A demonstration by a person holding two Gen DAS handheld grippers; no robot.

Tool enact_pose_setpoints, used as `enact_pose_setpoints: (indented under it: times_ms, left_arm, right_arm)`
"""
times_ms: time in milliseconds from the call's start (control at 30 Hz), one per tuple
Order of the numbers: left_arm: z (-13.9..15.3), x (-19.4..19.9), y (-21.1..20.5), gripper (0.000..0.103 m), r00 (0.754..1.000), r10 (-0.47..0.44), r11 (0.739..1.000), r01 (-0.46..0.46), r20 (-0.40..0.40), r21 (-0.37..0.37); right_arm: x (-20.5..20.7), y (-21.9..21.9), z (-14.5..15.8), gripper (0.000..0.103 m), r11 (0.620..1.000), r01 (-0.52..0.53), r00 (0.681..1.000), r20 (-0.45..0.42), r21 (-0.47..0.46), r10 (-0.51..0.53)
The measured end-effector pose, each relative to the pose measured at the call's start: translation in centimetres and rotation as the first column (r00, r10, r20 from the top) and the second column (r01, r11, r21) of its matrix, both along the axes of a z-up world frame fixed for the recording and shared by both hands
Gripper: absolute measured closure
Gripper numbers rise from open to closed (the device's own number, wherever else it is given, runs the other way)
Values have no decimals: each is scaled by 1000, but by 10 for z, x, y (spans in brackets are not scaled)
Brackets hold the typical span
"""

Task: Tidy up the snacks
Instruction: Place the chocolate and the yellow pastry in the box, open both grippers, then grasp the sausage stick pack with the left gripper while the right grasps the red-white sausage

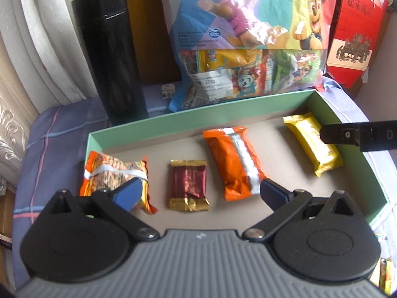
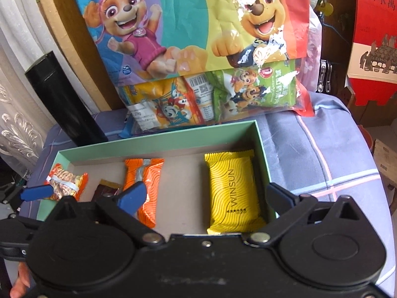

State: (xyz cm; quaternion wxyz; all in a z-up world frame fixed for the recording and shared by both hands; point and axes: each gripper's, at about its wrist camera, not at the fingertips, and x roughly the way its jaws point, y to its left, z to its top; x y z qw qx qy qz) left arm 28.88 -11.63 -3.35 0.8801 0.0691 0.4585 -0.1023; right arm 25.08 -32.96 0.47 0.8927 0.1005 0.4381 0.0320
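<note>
Left wrist view: four wrapped snacks [image 1: 189,185] in one green box [image 1: 158,120] (both hand-held grippers [image 1: 199,188] [image 2: 206,195] spread, empty).

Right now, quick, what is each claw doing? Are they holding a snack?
Left gripper: open, holding nothing, above the small dark red foil-wrapped candy.
Right gripper: open, holding nothing, above the yellow plastic-wrapped snack bar.

A blue cloth [image 2: 322,154] with pink and light-blue check lines covers the surface and fills the lower half of both views. At nine o'clock hangs a white curtain [image 1: 42,37] in soft folds, with a pale embossed leaf pattern [image 2: 17,134] lower down. Daylight comes through it. From ten to twelve o'clock stands a brown wooden panel [image 2: 59,19]. At three o'clock in the right wrist view sits a cardboard box [image 2: 384,156] on a pale floor.
</note>
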Motion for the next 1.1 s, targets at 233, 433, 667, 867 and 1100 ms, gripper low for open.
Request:
enact_pose_setpoints:
  times_ms: [233, 433, 667, 867, 1100]
  left_arm:
    - [14, -46, 0, 0, 1000, -15, 1000, 15, 0, -28]
    - [12, -93, 0, 0, 999, -47, 998, 46, -25, -39]
    - [-7, -144, 1, 0, 993, -86, 996, 84, -79, -34]
    - [-25, -175, 4, 5, 988, -86, 996, 81, -127, -45]
    - [-39, -188, -8, 17, 986, -114, 993, 116, -123, 12]
  right_arm:
    - [-53, 6, 21, 0, 1000, -15, 1000, 8, 9, 15]
    - [-109, 11, 28, 0, 999, -13, 1000, -1, 29, 13]
    - [-171, 22, 18, 0, 999, -21, 1000, -12, 40, 22]
    - [-209, 29, 1, 0, 997, -15, 1000, -26, 76, 17]
    - [-230, 34, -16, 5, 995, -5, 999, -35, 97, 8]
